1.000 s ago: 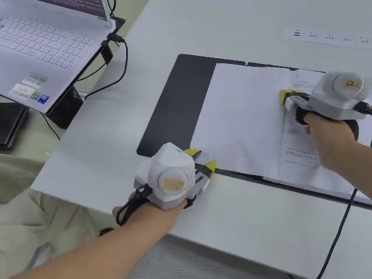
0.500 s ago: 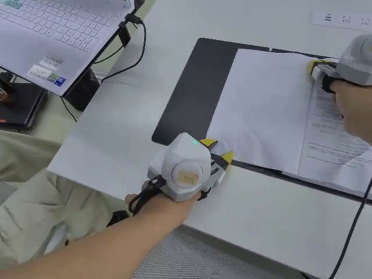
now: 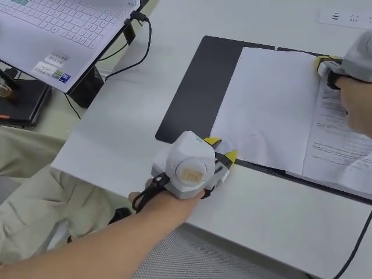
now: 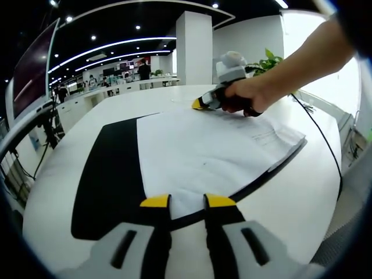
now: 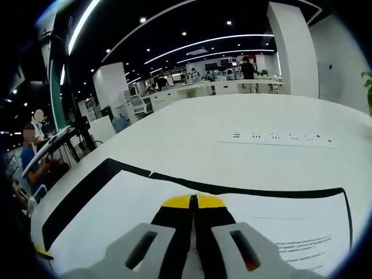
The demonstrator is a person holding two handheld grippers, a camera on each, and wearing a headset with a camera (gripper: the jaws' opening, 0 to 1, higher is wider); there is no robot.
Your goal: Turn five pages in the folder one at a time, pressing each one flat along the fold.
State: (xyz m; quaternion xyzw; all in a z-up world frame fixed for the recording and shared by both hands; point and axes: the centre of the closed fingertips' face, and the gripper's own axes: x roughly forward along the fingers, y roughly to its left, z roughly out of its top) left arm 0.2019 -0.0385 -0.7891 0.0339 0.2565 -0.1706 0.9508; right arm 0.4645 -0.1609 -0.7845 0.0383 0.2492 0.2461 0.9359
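1. The folder lay open on the white table. Its black inside cover was bare on the left, and a blank page lay flat just beside that bare strip.
2. A printed page lay face up on the folder's right half, meeting the blank page along the fold.
3. You held the left gripper at the near left corner of the blank page, right at the folder's near edge, with its yellow tips pointing across the paper.
4. In the left gripper view, that gripper had its fingers a little apart. Nothing was between them, and the tips sat just over the page's near edge and the black border under it.
5. You held the right gripper at the far end of the fold, where the blank and printed pages meet, with its tips down on the paper. Your right hand was above the printed page.
6. In the right gripper view, its fingers were pressed together tip to tip, with no paper caught between them. The folder's black far edge curved just beyond them.
7. A laptop stood open off the table's far left corner, with a black cable running from it. A white power strip lay on the table beyond the folder, well apart from it.
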